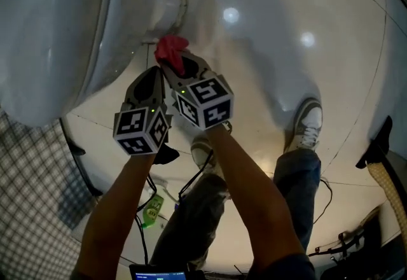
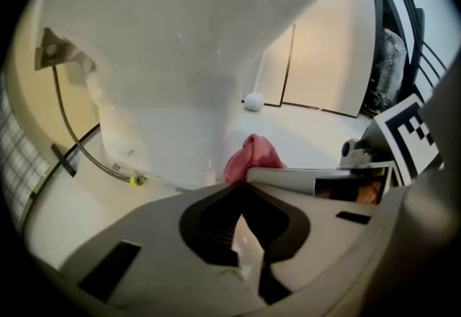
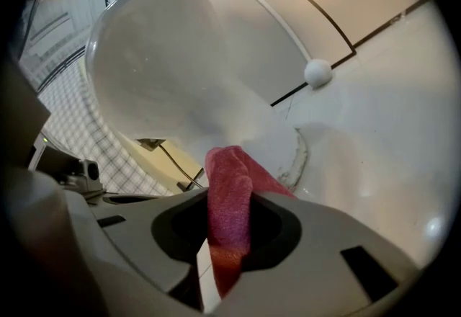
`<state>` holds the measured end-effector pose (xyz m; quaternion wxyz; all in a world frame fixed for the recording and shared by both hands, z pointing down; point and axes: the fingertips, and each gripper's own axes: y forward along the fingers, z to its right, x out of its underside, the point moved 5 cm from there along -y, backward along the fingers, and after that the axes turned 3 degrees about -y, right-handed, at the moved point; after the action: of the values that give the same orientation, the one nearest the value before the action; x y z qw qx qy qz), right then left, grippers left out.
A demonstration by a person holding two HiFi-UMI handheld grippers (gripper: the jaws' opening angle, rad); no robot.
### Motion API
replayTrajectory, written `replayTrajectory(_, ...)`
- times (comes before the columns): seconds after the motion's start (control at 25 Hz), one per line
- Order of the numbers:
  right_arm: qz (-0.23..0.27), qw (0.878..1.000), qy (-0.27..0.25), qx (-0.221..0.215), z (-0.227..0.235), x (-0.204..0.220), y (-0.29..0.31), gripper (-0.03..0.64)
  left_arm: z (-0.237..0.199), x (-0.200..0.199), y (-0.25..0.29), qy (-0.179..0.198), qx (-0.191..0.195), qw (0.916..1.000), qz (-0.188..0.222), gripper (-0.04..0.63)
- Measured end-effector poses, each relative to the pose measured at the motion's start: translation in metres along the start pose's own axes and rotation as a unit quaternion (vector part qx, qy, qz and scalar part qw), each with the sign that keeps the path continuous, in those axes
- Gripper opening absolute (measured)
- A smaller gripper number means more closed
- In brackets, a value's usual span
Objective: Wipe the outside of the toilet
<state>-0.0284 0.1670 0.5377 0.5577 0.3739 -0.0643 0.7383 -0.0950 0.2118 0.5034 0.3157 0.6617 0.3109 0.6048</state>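
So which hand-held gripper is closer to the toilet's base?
Right. The right hand-held gripper holds the pink cloth at the toilet base. The left hand-held gripper sits beside it, slightly farther back, jaws shut and empty.

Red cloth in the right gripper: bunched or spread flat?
Bunched. The red terry cloth stands as a narrow folded wad pinched between the right gripper's jaws.

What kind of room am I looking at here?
Most likely a bathroom: a white toilet, a water hose beside its base, checked tiling, and a pink cloth gripped in the right tool.
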Motion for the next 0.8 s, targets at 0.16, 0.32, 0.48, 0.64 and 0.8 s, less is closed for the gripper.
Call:
replayTrajectory(0.16,0.005,0.999,-0.025,-0.033,-0.059,-0.02,0.012,0.087,-0.034,-0.007,-0.042,-0.054,-0.036,0.997,0.041,0.015)
replayTrajectory(0.32,-0.021,0.992,-0.082,-0.095,-0.141,-0.024,0.029,0.087,-0.075,-0.005,-0.102,-0.106,-0.08,0.9879,0.08,0.015)
replayTrajectory(0.48,-0.048,0.977,-0.155,-0.135,-0.224,-0.019,0.051,0.087,-0.122,-0.001,-0.164,-0.137,-0.126,0.9746,0.124,0.017)
replayTrajectory(0.64,-0.066,0.954,-0.221,-0.194,-0.304,0.001,0.067,0.087,-0.167,0.031,-0.222,-0.203,-0.177,0.9496,0.16,0.016)
replayTrajectory(0.8,-0.099,0.936,-0.259,-0.219,-0.353,0.02,0.075,0.087,-0.19,0.043,-0.253,-0.212,-0.179,0.9453,0.171,0.015)
